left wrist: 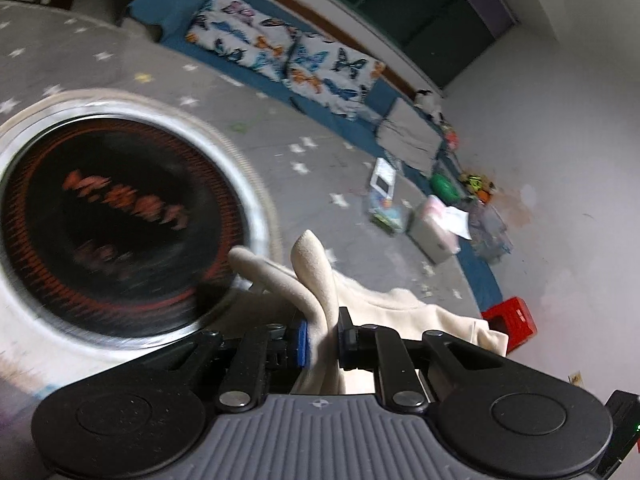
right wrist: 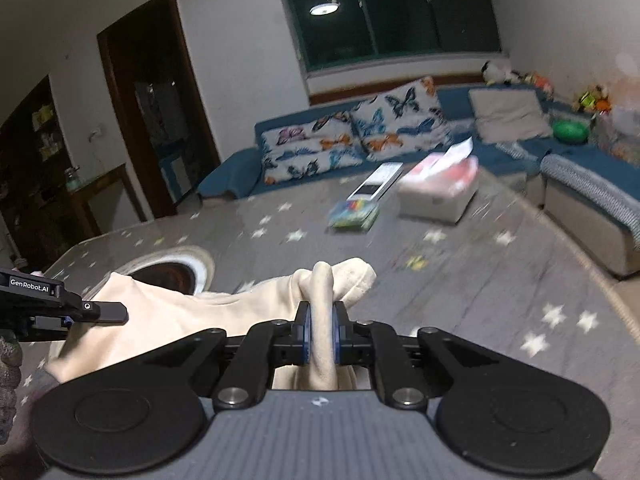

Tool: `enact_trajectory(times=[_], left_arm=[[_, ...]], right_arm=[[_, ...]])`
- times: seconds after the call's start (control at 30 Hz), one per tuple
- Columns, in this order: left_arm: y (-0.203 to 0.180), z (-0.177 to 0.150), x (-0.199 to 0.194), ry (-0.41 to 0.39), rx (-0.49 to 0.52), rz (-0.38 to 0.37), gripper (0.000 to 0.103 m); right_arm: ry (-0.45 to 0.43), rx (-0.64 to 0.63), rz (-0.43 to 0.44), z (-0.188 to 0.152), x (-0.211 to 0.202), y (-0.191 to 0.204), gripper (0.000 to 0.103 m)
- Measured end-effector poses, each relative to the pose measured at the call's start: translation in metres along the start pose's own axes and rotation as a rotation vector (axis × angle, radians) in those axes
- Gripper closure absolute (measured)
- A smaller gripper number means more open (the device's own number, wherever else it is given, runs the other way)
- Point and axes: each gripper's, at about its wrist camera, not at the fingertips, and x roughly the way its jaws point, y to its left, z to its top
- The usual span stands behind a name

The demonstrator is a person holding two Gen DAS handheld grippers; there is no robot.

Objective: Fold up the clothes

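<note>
A cream garment [left wrist: 400, 308] hangs between my two grippers above a grey star-patterned table [left wrist: 120, 68]. My left gripper [left wrist: 322, 340] is shut on a bunched fold of the cream garment, which pokes up between the jaws. My right gripper [right wrist: 322, 336] is shut on another fold of the same garment [right wrist: 168, 312]. In the right wrist view the left gripper [right wrist: 96, 312] shows at the left edge, with the cloth stretched from it to the right gripper.
A round black heater inset with a steel rim [left wrist: 120, 224] sits in the table, close to the garment; it also shows in the right wrist view [right wrist: 176, 272]. A white box [right wrist: 440, 196], a colourful packet [right wrist: 354, 214] and a blue sofa with butterfly cushions [right wrist: 352, 140] lie beyond.
</note>
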Motion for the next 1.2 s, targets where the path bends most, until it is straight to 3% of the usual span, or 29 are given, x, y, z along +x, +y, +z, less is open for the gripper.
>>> enact_trajectory(times=[0.53,1.2], left_arm=[[-0.087,0.005,0.092,0.071,0.161,-0.056,0.091],[-0.146,0.009,0.112,0.048,0.304,-0.06,0.091]], right_arm=[[-0.055,-0.035,-0.187,0.044,-0.006,-0.061,0.094],[-0.114,-0.024,-0.269,0.063,-0.017,-0.096,0.094]])
